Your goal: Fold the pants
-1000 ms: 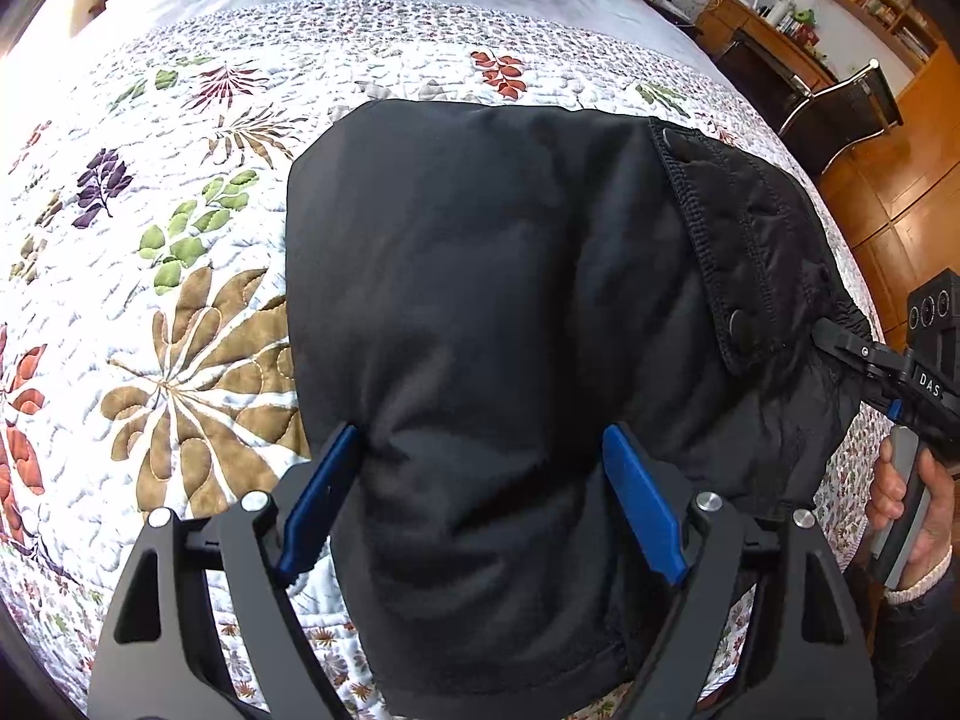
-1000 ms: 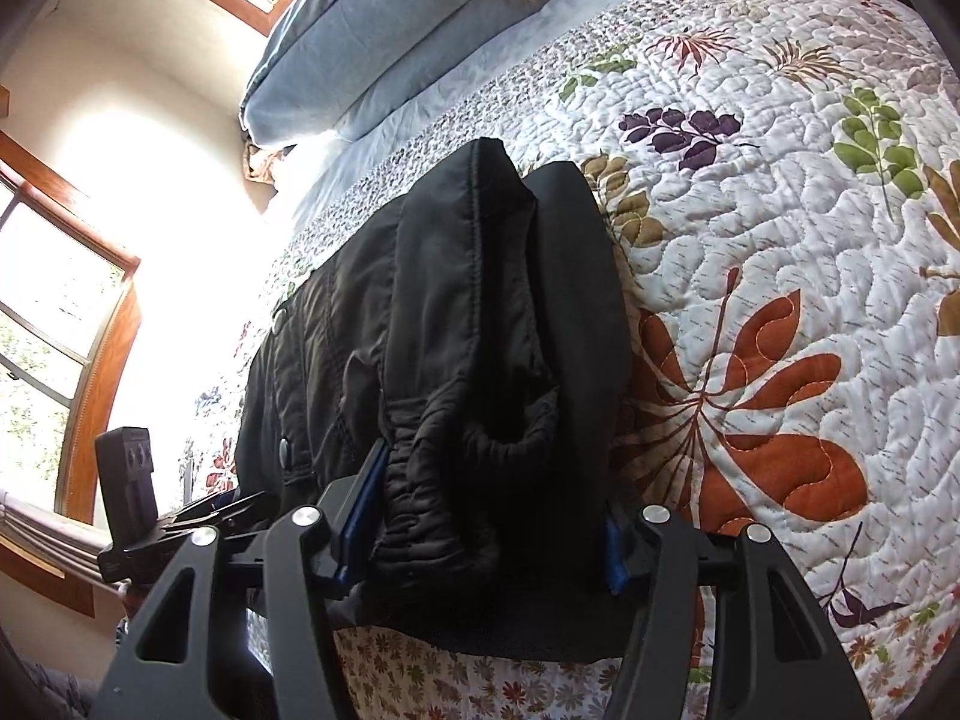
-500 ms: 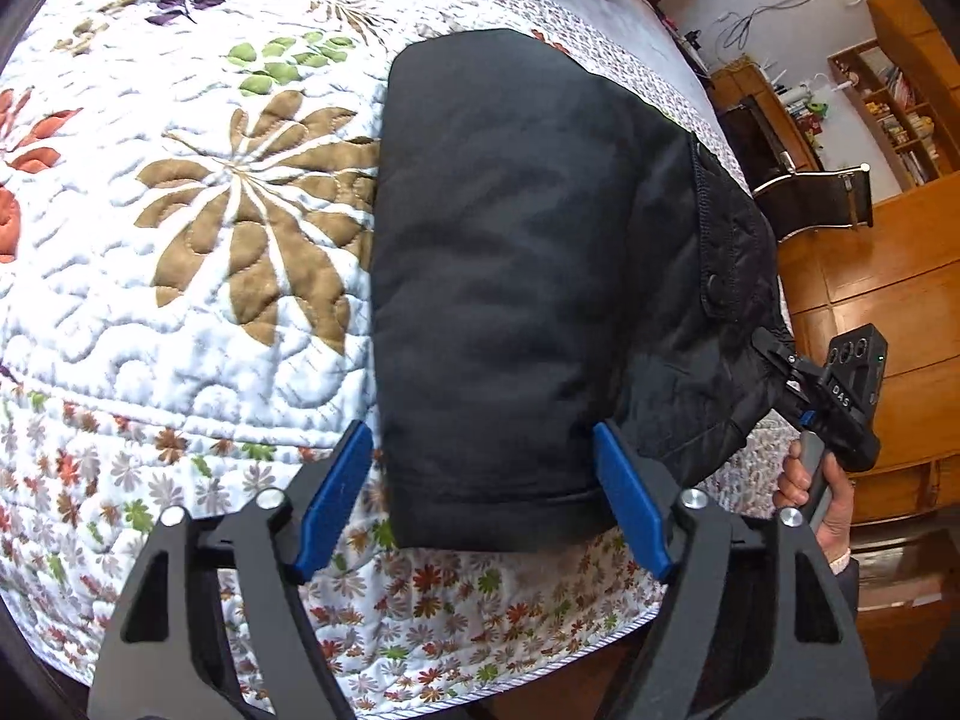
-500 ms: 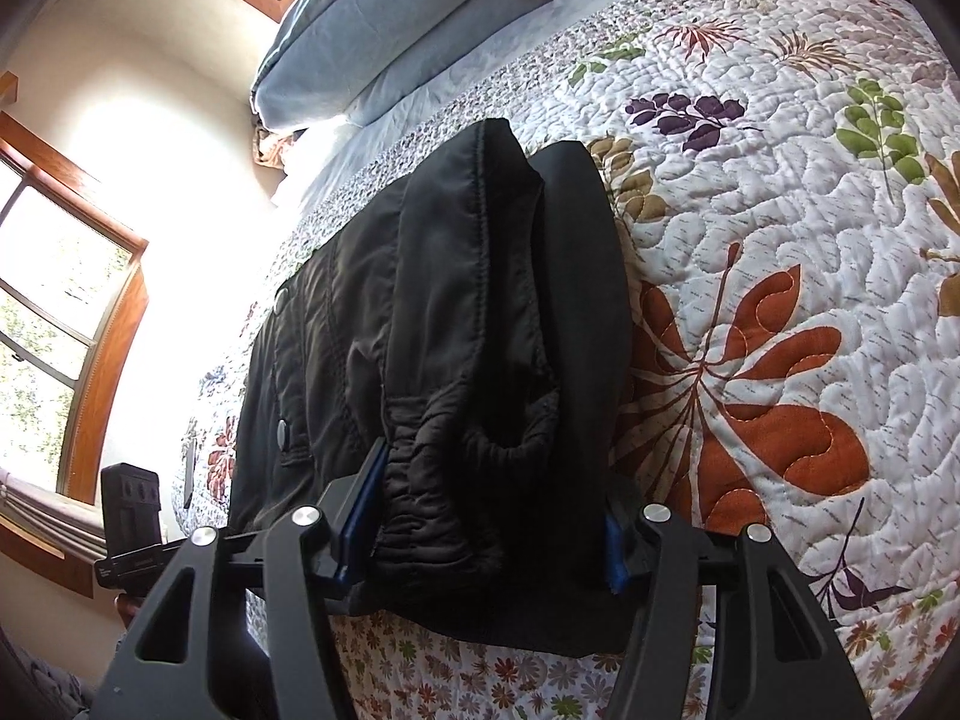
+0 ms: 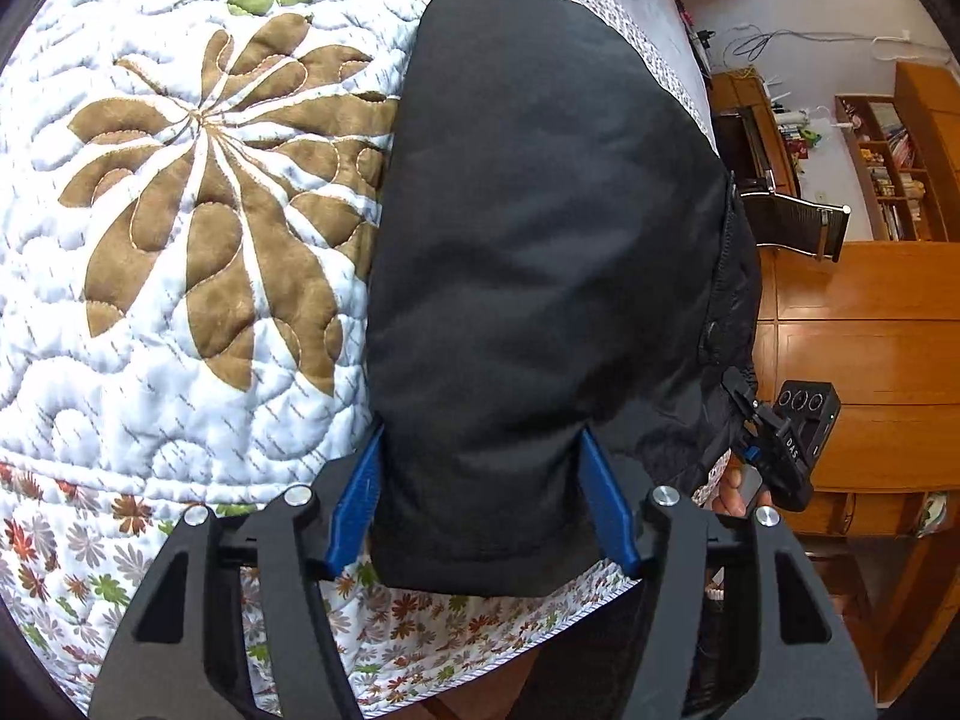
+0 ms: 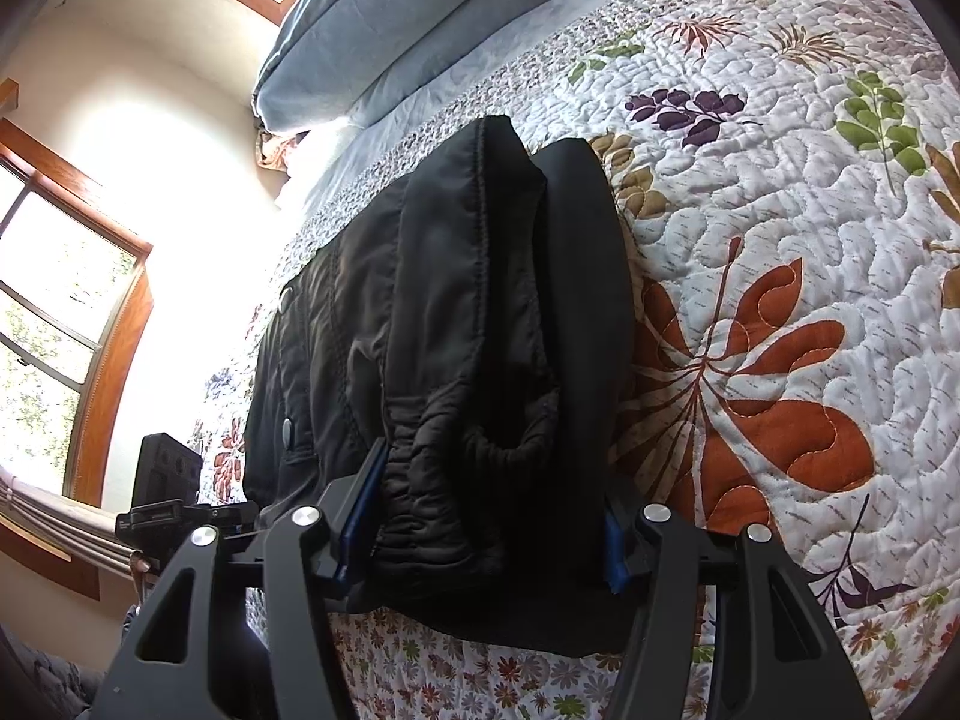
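Observation:
The black pants (image 5: 540, 228) lie folded in a thick bundle on the floral quilt (image 5: 180, 240), their near end hanging over the bed's edge. My left gripper (image 5: 483, 501) is closed on the smooth folded end. My right gripper (image 6: 486, 516) is closed on the gathered elastic waistband end of the pants (image 6: 456, 312). The right gripper also shows at the right of the left wrist view (image 5: 762, 438). The left gripper shows at the lower left of the right wrist view (image 6: 180, 516).
A blue-grey pillow (image 6: 372, 18) lies at the head of the bed. A window (image 6: 54, 324) is on the left wall. A wooden floor, a chair (image 5: 798, 222) and a bookshelf (image 5: 894, 162) stand beyond the bed's side.
My left gripper has pulled back toward the bed's edge and narrowed onto the pants' folded end. The bundle has slid toward the edge. The right gripper keeps its hold.

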{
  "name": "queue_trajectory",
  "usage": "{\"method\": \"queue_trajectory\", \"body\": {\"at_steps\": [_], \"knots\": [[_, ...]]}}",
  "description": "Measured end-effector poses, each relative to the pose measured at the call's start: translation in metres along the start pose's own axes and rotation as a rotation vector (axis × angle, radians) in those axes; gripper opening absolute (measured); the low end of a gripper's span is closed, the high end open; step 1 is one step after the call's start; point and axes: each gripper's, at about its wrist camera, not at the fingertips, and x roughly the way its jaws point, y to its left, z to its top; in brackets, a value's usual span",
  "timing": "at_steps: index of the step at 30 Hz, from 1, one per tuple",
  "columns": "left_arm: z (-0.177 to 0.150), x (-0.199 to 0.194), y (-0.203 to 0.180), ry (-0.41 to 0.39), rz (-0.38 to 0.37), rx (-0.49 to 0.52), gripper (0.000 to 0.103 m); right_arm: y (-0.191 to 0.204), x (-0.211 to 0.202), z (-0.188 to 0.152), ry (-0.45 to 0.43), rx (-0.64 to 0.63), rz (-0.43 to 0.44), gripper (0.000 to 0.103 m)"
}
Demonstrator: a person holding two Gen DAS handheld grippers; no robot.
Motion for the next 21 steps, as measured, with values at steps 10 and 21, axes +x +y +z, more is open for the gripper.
{"method": "queue_trajectory", "body": {"at_steps": [10, 21], "knots": [[0.033, -0.005, -0.015, -0.068, 0.050, 0.032, 0.055, 0.013, 0.008, 0.018, -0.009, -0.012, 0.011, 0.059], [0.069, -0.015, -0.008, -0.137, 0.036, -0.020, 0.054, 0.037, 0.042, 0.061, 0.006, -0.066, -0.012, 0.059]]}}
